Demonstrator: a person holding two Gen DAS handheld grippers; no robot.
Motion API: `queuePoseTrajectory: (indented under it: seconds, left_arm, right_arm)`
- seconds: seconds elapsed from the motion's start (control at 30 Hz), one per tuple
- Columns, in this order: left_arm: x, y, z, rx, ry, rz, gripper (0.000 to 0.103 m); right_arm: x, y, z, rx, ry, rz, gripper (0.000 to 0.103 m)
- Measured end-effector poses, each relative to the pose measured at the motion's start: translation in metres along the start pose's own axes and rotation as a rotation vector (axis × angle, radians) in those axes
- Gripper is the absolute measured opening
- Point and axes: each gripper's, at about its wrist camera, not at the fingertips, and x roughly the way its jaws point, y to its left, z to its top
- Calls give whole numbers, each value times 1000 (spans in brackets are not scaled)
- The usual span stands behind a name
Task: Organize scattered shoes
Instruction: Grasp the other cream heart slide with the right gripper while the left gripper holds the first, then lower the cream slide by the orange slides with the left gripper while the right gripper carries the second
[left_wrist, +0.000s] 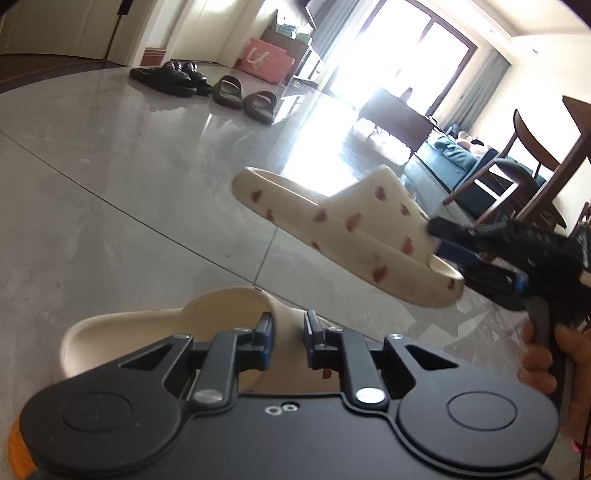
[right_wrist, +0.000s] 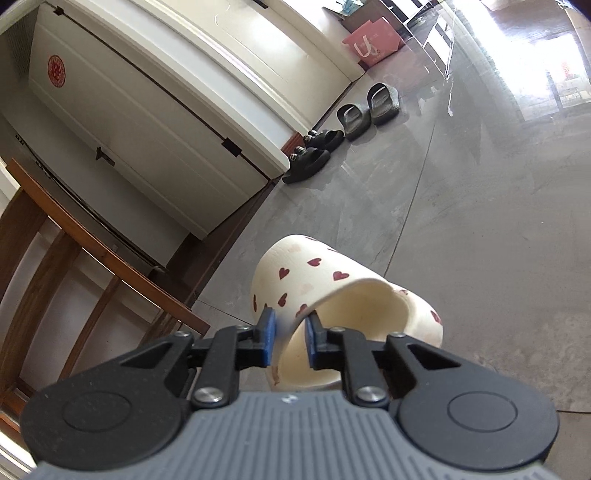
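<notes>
Slippers, cream with red hearts, sit one in each gripper: the left gripper (left_wrist: 288, 328) is clamped on the strap of the left slipper (left_wrist: 155, 332), low over the grey floor (left_wrist: 110, 221), and the right gripper (right_wrist: 290, 328) pinches the strap edge of the right slipper (right_wrist: 332, 295), carried clear of the floor. In the left wrist view that lifted slipper (left_wrist: 347, 236) hangs just beyond the left one, its toe end in the right gripper (left_wrist: 439, 240), with a hand (left_wrist: 539, 358) on the handle. Farther across the floor, by the door (right_wrist: 147, 110), a black pair (right_wrist: 314, 151) and a grey pair (right_wrist: 369, 107) stand in a row, a pink bag (right_wrist: 373, 44) beyond them.
</notes>
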Motion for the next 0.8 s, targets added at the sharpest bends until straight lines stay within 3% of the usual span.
queuePoseTrajectory:
  seconds: [0.17, 0.33, 0.37, 0.43, 0.5, 0.6, 0.8]
  left_arm:
    - [9, 7, 30, 32, -62, 55, 12]
    - [31, -4, 57, 68, -47, 60, 14]
    - [33, -9, 60, 87, -64, 89, 25]
    - [30, -13, 65, 87, -88, 118, 28]
    - [21, -13, 67, 79, -116, 167, 30]
    - [8, -5, 68, 33, -114, 159, 32]
    - [-56, 4, 42, 54, -180, 150, 38]
  right_arm:
    - [-51, 0, -5, -17, -20, 26, 19]
    - [-82, 4, -24, -95, 38, 16, 20]
    - [-86, 4, -29, -108, 57, 19, 20]
    - [-92, 4, -41, -119, 88, 28, 20]
    - [-90, 6, -54, -146, 133, 32, 20]
    - [-84, 9, -70, -168, 188, 57, 20]
    - [-61, 28, -93, -216, 253, 124, 20]
